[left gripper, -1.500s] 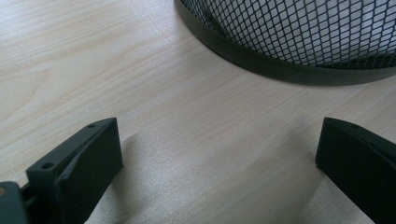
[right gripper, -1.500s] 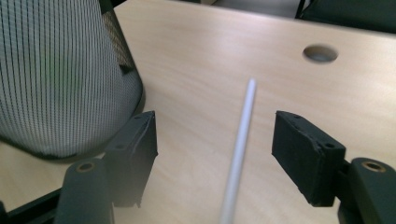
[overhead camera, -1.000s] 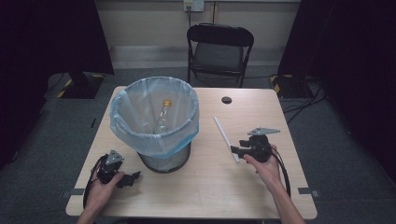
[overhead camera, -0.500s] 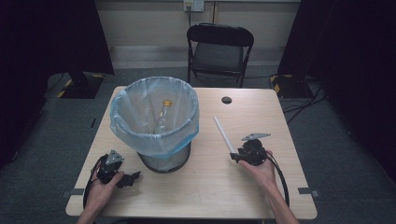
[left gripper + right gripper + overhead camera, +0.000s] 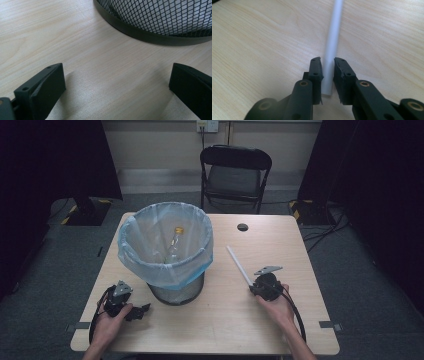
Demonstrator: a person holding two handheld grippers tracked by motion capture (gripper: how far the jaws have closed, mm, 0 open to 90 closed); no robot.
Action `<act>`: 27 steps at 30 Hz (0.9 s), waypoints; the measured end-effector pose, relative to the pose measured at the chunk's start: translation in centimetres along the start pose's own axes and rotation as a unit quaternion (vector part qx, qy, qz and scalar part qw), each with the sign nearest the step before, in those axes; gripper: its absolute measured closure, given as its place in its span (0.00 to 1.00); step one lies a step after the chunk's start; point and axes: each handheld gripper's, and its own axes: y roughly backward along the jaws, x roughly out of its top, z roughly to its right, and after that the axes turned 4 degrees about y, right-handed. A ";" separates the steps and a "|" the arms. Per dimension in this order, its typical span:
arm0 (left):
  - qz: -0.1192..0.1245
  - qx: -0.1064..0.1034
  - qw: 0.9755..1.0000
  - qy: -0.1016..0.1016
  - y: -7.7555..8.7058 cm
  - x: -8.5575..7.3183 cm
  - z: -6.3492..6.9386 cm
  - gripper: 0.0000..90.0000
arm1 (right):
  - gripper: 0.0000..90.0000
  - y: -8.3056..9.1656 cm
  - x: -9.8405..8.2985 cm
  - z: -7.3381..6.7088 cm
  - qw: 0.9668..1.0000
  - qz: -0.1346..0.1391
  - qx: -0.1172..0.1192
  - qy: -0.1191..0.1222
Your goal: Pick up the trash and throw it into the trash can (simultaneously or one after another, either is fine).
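- The right gripper [image 5: 327, 75] is down on the table [image 5: 210, 320], and its jaws have just been closing; they now clench the near end of a white straw [image 5: 333, 40].
- In the high view the straw [image 5: 238, 265] lies flat on the wood, slanting away from the right gripper [image 5: 256, 287] toward the bin [image 5: 167, 250], which stands well apart to its left.
- The rest of the straw points away from the jaws, still resting on the table as far as I can tell.
- I judge the straw to be very light, thin-walled and smooth: it will weigh nothing in the grip, but it can flatten or kink if squeezed hard, and it may swing or slip round since it is held at one end.
- A hold nearer the middle would balance it better; from the end, the lift calls for a steady, level hand so that the far tip clears the bin's rim.
- The bin has a blue liner [image 5: 135, 255] and a bottle [image 5: 175, 245] already inside.
- The left gripper [image 5: 115, 87] rests by the bin's mesh base [image 5: 160, 17] with jaws released wide, nothing between them but bare table.
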 end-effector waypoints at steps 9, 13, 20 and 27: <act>0.000 0.000 1.000 0.000 0.0 0.0 0.0 0.00 | 0.90 0.0 0.1 0.1 1.000 -0.002 0.001 -0.017; 0.000 0.000 1.000 0.000 0.0 0.0 0.0 0.00 | 0.90 0.0 0.0 0.2 1.000 0.001 0.003 -0.024; 0.000 0.000 1.000 0.000 0.0 0.0 0.0 0.00 | 0.90 0.1 0.0 0.6 0.999 0.001 0.009 -0.033; 0.000 0.000 1.000 0.000 0.0 0.0 0.0 0.00 | 0.90 1.0 0.1 0.8 0.998 0.037 0.006 -0.044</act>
